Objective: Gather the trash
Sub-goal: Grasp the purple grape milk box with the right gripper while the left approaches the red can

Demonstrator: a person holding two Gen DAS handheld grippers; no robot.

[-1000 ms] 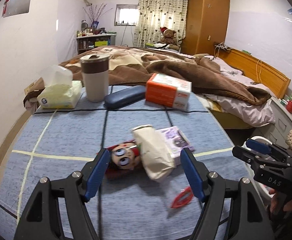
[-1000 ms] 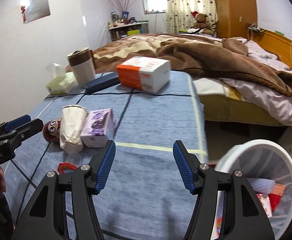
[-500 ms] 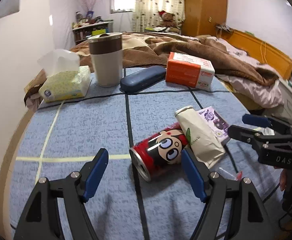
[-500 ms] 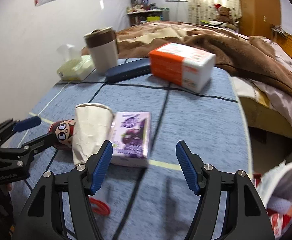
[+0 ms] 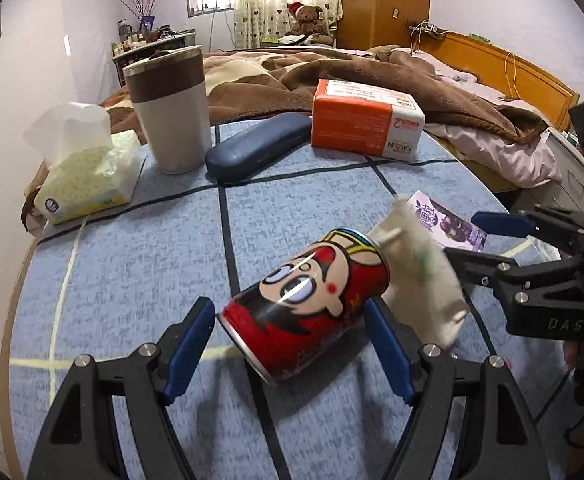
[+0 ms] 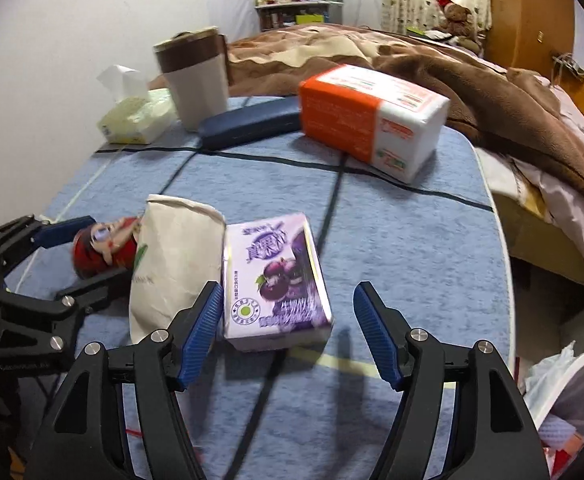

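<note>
A red cartoon-face can (image 5: 308, 304) lies on its side on the blue tablecloth; it also shows in the right wrist view (image 6: 103, 248). My left gripper (image 5: 289, 348) is open, its blue pads on either side of the can. A crumpled white paper cup (image 6: 171, 264) lies between the can and a purple juice carton (image 6: 275, 280). My right gripper (image 6: 287, 332) is open, its pads flanking the carton's near end. The cup (image 5: 420, 276) and the carton (image 5: 444, 224) also show in the left wrist view.
A tan tumbler (image 5: 167, 112), a yellow tissue pack (image 5: 87, 176), a dark blue glasses case (image 5: 255, 148) and an orange-and-white tissue pack (image 5: 364, 120) stand at the table's far side. A white trash bin (image 6: 568, 408) with litter sits on the floor at the right. A bed lies beyond.
Both grippers moved forward and lower. The left one now straddles the can; the right one now straddles the purple carton. Both remain open.
</note>
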